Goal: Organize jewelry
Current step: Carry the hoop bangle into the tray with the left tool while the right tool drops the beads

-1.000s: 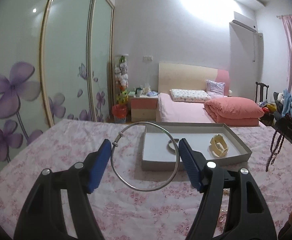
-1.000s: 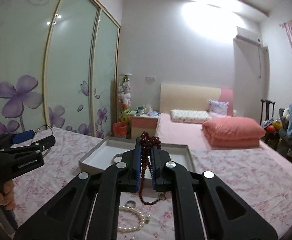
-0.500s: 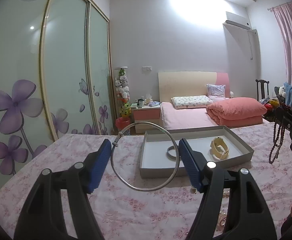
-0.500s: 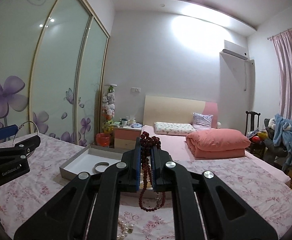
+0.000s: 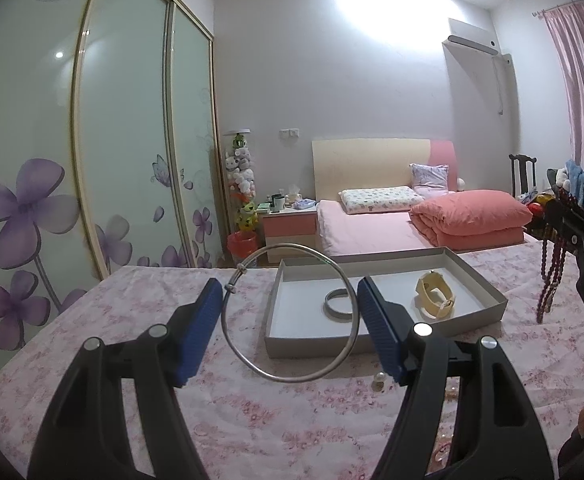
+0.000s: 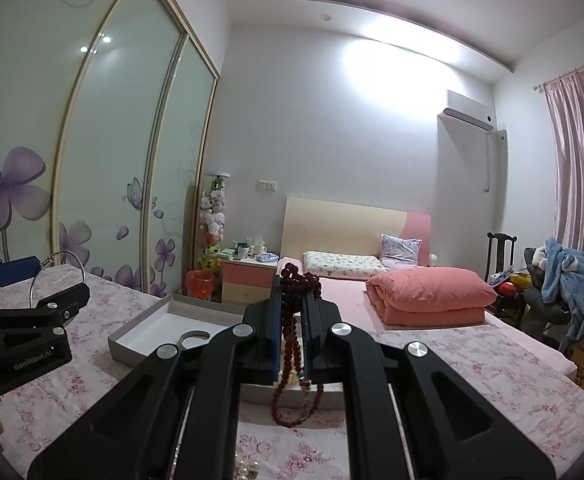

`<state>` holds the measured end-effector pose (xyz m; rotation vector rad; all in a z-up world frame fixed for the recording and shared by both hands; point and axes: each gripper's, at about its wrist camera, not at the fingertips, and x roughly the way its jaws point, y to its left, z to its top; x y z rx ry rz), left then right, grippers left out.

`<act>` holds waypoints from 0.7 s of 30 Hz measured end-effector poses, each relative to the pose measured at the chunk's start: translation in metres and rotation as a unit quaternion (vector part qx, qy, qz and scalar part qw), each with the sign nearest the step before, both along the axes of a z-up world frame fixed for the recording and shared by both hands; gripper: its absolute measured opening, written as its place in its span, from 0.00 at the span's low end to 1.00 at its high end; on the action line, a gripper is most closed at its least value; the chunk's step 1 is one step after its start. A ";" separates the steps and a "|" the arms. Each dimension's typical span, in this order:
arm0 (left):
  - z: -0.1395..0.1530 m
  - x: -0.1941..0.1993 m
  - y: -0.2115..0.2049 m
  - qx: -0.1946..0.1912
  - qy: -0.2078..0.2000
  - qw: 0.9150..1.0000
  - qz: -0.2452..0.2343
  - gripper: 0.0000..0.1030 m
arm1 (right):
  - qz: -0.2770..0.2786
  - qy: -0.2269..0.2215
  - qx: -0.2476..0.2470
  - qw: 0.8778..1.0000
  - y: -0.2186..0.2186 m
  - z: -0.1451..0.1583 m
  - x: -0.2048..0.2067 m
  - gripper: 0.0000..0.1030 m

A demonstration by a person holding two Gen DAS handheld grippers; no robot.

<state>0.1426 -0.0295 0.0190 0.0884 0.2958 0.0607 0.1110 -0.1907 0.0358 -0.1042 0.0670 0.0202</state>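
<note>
While the left claw (image 5: 290, 312) clamps a wire bangle (image 5: 288, 314) and the right claw (image 6: 292, 340) pinches red beads (image 6: 292, 332), both hang short of the tray (image 5: 387, 344), which already holds a ring (image 5: 337, 310) and a cream bracelet (image 5: 435, 300). Pearls (image 6: 246, 470) lie below the right claw, so sorting seems midway. Only the left view shows the cream bracelet.

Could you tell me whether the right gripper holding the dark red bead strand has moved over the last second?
Yes. The right gripper has tilted upward: the grey cardboard tray and bed headboard sit lower in its view, with the dark red bead strand clamped.
</note>
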 end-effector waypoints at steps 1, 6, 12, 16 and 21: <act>0.001 0.004 0.000 -0.002 0.001 1.000 0.000 0.66 | 0.001 -0.003 -0.001 1.000 0.000 0.001 0.004 0.09; 0.004 0.030 0.000 -0.006 -0.001 1.000 0.005 0.66 | 0.005 -0.014 -0.004 1.000 -0.002 0.006 0.027 0.09; 0.001 0.087 -0.007 -0.017 0.011 1.000 0.006 0.66 | 0.011 -0.009 0.019 1.000 -0.010 0.005 0.077 0.09; -0.008 0.123 -0.012 -0.030 0.029 0.999 0.005 0.66 | 0.012 0.017 0.032 0.999 -0.013 -0.005 0.113 0.09; -0.028 0.158 -0.020 -0.035 0.065 0.997 -0.001 0.66 | 0.020 0.068 0.047 0.996 -0.012 -0.021 0.144 0.09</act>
